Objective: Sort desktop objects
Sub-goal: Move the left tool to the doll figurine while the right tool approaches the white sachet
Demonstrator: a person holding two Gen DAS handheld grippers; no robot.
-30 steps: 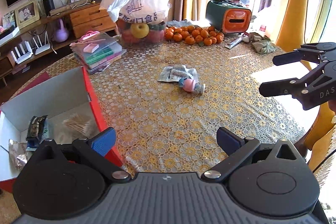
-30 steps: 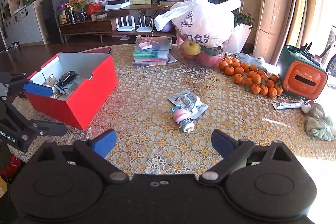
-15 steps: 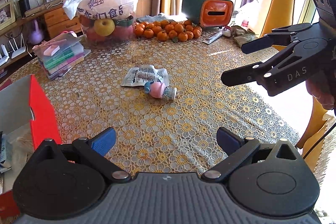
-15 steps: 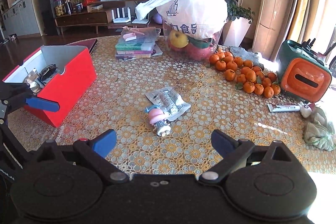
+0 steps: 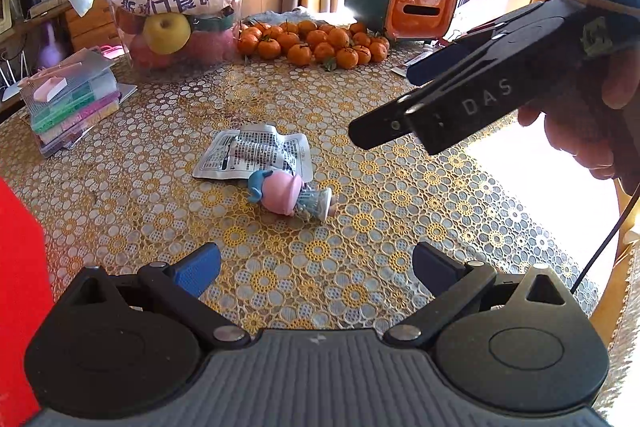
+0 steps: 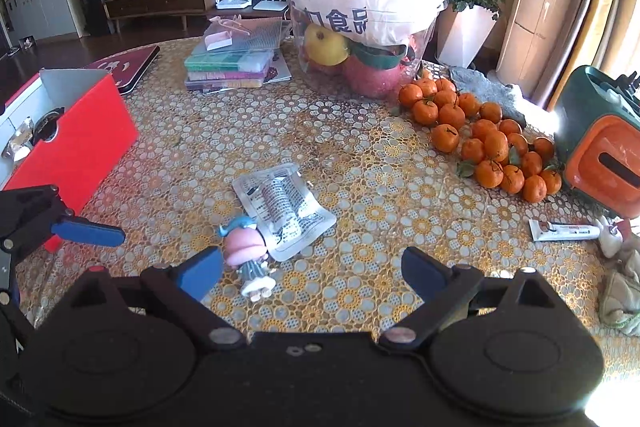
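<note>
A small doll with a pink head (image 5: 289,195) (image 6: 246,257) lies on its side on the flower-patterned tablecloth, touching a flat foil packet (image 5: 256,155) (image 6: 284,211). My left gripper (image 5: 316,265) is open, a short way in front of the doll with nothing between its fingers. My right gripper (image 6: 312,269) is open too, low over the table, with the doll just inside its left fingertip (image 6: 200,273). In the left wrist view the right gripper's black body (image 5: 480,99) hangs above and right of the doll, held by a hand (image 5: 592,131). A red box (image 6: 68,143) with several items stands at the left.
A bag of fruit (image 6: 360,11), a stack of flat cases (image 6: 236,63), a heap of mandarins (image 6: 480,139), a green and orange holder (image 6: 600,147), a tube (image 6: 564,230) and a cloth (image 6: 624,299) ring the table. The table edge (image 5: 576,259) is at the right.
Both grippers have moved in towards the doll and packet, which now look larger and closer. The right gripper has swung over them in the left wrist view. The red box has slid to the frame edge.
</note>
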